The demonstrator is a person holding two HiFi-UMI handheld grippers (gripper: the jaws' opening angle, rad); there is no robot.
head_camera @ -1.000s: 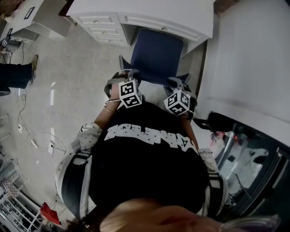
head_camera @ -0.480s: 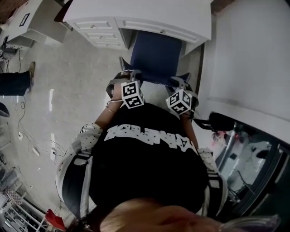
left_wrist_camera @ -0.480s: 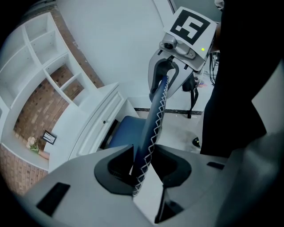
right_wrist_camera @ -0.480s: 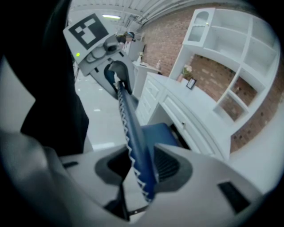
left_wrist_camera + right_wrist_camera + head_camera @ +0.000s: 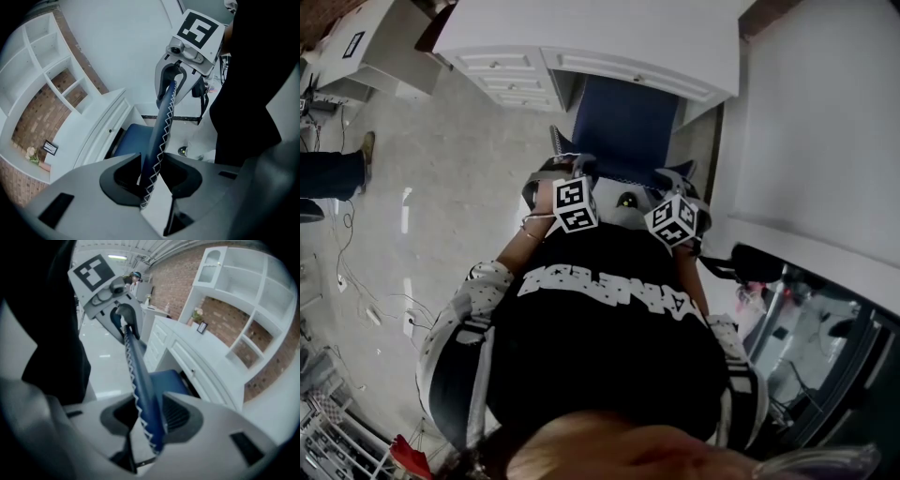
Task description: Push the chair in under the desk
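Note:
The chair has a blue seat point(image 5: 623, 122) that reaches under the front edge of the white desk point(image 5: 600, 37). Its thin blue backrest point(image 5: 619, 178) has white zigzag stitching along the rim. My left gripper point(image 5: 567, 169) is shut on the backrest's left end, and the rim point(image 5: 164, 122) runs between the jaws point(image 5: 152, 176). My right gripper point(image 5: 675, 180) is shut on the other end, with the rim point(image 5: 136, 366) between its pads point(image 5: 147, 416). Each gripper view shows the other gripper clamped further along the rim.
The desk's drawer block point(image 5: 511, 80) stands left of the knee gap. A white cabinet point(image 5: 825, 122) lies close on the right. A person's leg point(image 5: 333, 173) and cables point(image 5: 366, 281) are on the floor at left. White shelves on brick point(image 5: 51, 61) rise behind the desk.
The chair has slid a little further under the desk, with both grippers travelling forward on its backrest. A gap now shows between the backrest and my body.

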